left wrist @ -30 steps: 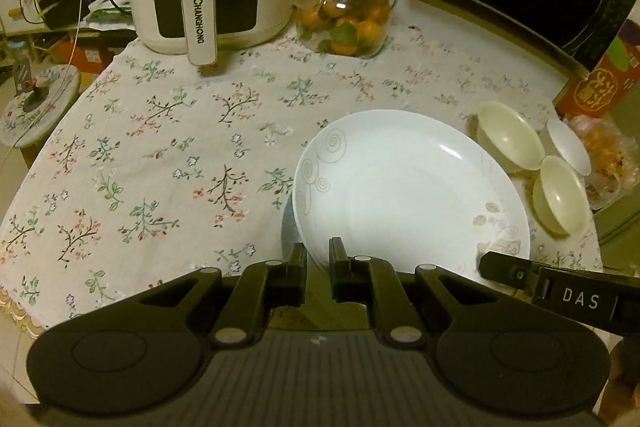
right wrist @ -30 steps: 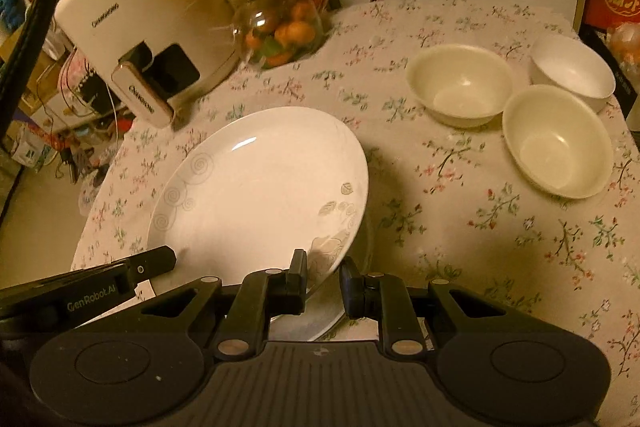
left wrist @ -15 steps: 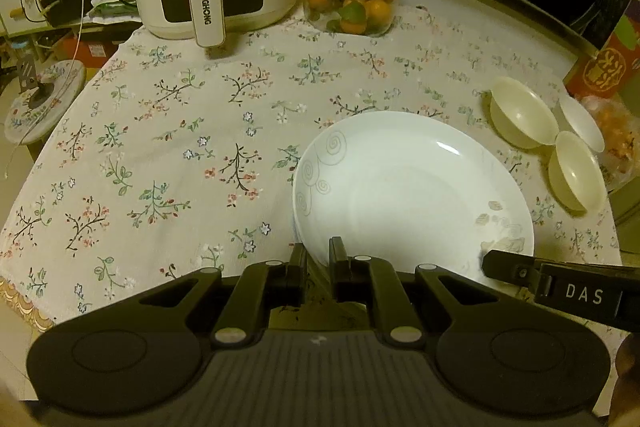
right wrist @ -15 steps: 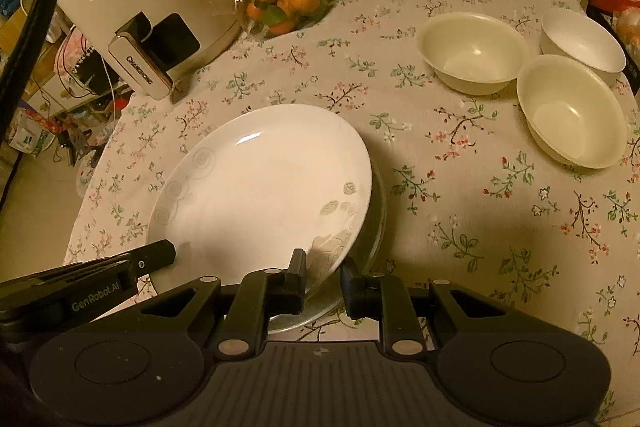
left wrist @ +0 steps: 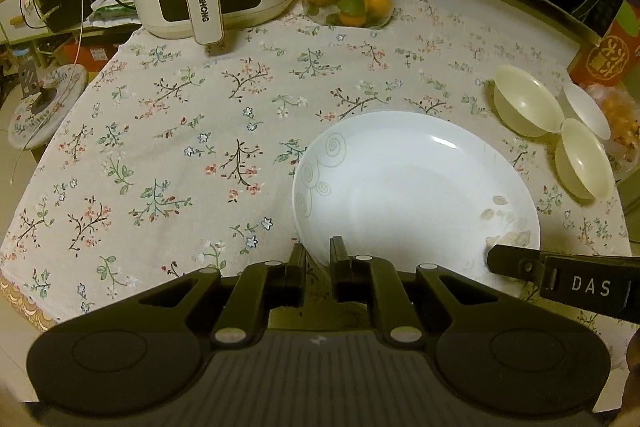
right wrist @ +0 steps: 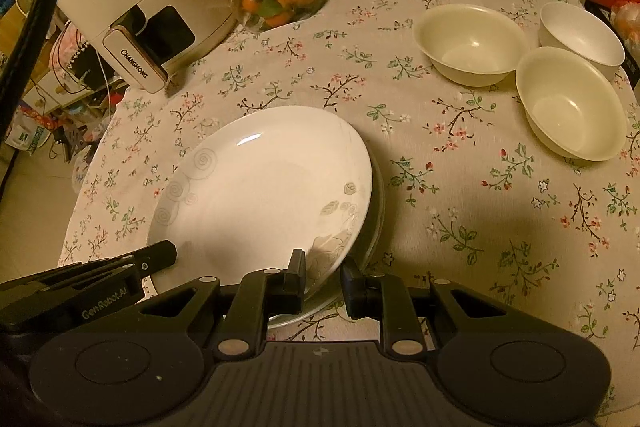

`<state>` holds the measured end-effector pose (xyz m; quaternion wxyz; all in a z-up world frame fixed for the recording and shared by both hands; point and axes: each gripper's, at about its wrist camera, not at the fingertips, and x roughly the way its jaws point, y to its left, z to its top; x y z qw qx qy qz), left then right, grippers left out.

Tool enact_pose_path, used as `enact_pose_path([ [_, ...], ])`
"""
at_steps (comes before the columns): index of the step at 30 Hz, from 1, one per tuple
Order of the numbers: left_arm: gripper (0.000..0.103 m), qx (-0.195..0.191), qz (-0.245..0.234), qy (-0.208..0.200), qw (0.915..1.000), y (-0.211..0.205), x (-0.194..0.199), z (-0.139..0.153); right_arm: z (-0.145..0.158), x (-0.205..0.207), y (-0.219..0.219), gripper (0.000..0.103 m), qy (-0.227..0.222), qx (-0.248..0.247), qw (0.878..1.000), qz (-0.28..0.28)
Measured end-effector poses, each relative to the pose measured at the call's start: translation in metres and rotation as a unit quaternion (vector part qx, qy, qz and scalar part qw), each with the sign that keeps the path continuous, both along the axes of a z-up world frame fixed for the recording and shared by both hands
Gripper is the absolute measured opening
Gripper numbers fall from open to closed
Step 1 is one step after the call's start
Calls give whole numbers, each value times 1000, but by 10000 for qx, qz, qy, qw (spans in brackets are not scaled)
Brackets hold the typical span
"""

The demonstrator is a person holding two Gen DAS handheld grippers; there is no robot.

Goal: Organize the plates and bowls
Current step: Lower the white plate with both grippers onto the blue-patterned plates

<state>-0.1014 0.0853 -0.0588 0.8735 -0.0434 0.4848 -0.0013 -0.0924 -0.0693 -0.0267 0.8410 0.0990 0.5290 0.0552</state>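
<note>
The white plate (right wrist: 260,187) sits on a second plate (right wrist: 376,211) near the front edge of the floral-clothed worktop (left wrist: 180,131). The left gripper (left wrist: 318,255) and right gripper (right wrist: 322,273) each hold narrow jaws on its near rim. Three bowls (right wrist: 472,43) stand unstacked at the far right, probably the remaining job.

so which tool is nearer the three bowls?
Right. The right tool is at the plate's near rim on the side facing the bowls. The left tool grips the plate's opposite near rim, farther from them.
</note>
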Motion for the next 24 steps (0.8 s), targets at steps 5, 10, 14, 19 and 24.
enact_pose_path([
  [5, 10, 107, -22, -21, 9999, -3, 0, 0, -1, 0, 0, 19, 20, -12, 10000, -2],
  [10, 11, 210, -35, -44, 9998, -6, 1, -2, -2, 0, 1, 19, 49, -72, 10000, -19],
  [14, 11, 247, -43, -57, 9997, -7, 1, -2, -2, 1, 2, 19, 49, -81, 9999, -33],
  [19, 12, 381, -83, -79, 9992, -11, 2, -3, -2, 2, 3, 19, 67, -107, 9999, -32],
  [24, 12, 544, -119, -117, 9984, -17, 1, -3, -2, 3, 3, 19, 85, -145, 9998, -46],
])
